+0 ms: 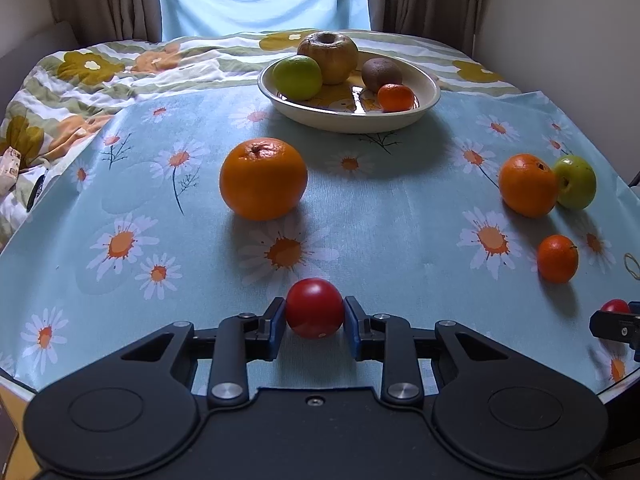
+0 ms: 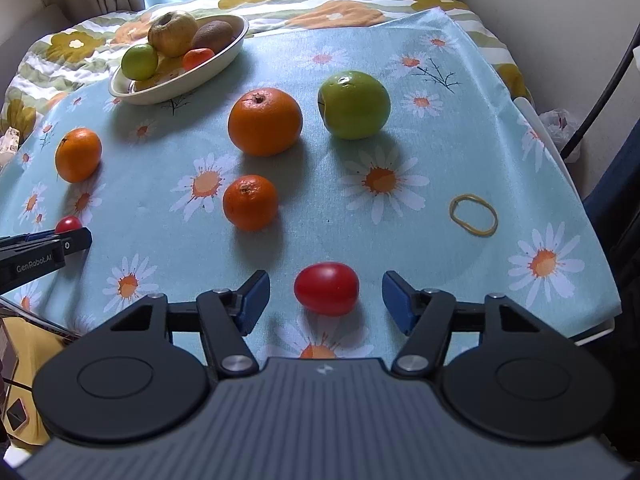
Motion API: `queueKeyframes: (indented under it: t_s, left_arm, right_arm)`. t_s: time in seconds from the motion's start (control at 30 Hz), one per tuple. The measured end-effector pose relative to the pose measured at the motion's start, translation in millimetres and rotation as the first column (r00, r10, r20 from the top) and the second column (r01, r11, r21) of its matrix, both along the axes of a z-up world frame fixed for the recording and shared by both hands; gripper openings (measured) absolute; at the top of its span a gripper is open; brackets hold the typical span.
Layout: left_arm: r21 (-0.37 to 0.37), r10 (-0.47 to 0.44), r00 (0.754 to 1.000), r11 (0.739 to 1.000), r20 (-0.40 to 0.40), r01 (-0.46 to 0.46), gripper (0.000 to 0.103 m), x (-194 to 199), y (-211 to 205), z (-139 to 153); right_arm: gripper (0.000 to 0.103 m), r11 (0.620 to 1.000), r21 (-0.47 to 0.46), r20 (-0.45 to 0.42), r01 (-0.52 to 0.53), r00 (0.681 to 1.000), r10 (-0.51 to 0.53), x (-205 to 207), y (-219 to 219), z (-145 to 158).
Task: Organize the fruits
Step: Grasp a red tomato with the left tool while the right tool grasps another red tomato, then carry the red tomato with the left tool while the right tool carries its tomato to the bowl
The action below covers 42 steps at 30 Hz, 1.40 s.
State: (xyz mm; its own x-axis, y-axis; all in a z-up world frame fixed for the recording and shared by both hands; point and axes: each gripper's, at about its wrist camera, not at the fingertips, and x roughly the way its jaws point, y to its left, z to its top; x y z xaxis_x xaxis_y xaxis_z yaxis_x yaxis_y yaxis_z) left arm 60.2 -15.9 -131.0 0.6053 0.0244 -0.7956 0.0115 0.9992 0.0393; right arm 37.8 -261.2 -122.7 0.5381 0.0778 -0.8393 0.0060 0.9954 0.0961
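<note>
- Left wrist view, nearest: left gripper [image 1: 315, 326] clenched on a round red tomato [image 1: 314, 307], both blue pads pressing its sides; tomato sits low on the daisy-print cloth [image 1: 400, 216].
- Right wrist view, nearest: right gripper [image 2: 326, 300] released, jaws standing apart on either side of an oval red tomato [image 2: 326, 288]; clear gaps between pads and fruit. Tomato lies on the cloth.
- Right of that tomato, a little farther: yellow rubber band [image 2: 474, 215], flat on the cloth.
- Mid cloth, right wrist view: small mandarin [image 2: 250, 202]; beyond it a medium orange [image 2: 265, 121] with a green apple [image 2: 354, 105] just beside it on the right.
- Mid cloth, left wrist view: large orange [image 1: 263, 179], alone, well apart from the other loose fruit.
- Far: cream oval bowl [image 1: 428, 98] on the cloth's far edge. Inside: lime [image 1: 297, 77] front left, brownish apple [image 1: 328, 57] behind it, kiwi [image 1: 382, 75] to the right, tiny mandarin [image 1: 395, 97] front right.
- Beyond the bowl: flowered bedding [image 1: 100, 76], then curtains [image 1: 104, 0] framing a bright window.
</note>
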Motion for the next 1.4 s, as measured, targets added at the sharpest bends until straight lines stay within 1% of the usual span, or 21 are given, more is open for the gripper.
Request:
queueKeyframes:
  t_s: [0.37,0.43,0.67,0.9,1.17,1.4]
  left_arm:
    - [0.004,0.018,1.000,1.000,-0.005,-0.018,0.034,-9.1,0.8,0.6]
    - [0.001,0.023,1.000,1.000,-0.007,-0.023,0.034,-10.5,1.0,1.2]
    - [-0.006,0.040,0.999,0.999,0.005,-0.040,0.034,-17.8,-0.6,10.0]
    - [-0.021,0.062,0.997,0.998,0.035,-0.062,0.034,-28.5,-5.3,30.4]
    - [-0.030,0.084,0.992,0.996,0.092,-0.081,0.034,-43.5,-15.8,68.5]
    - [-0.033,0.113,0.978,0.993,0.175,-0.109,0.034,-49.6,-21.3,104.9]
  right_arm:
    - [0.064,1.000,-0.002,0.000,-0.009,1.000,0.009,2.2,-0.2,-2.9]
    - [0.050,1.000,-0.004,-0.001,-0.013,1.000,0.013,2.4,-0.1,-3.4]
    - [0.050,0.999,-0.001,0.008,-0.035,0.999,0.035,2.8,-1.8,1.2]
    - [0.050,0.998,0.006,0.038,-0.058,0.998,0.058,1.1,-4.9,19.4]
    - [0.050,0.995,0.005,0.095,-0.101,0.990,0.100,-0.1,-7.5,52.4]
    - [0.050,0.987,0.002,0.155,-0.158,0.975,0.156,2.9,-4.7,87.1]
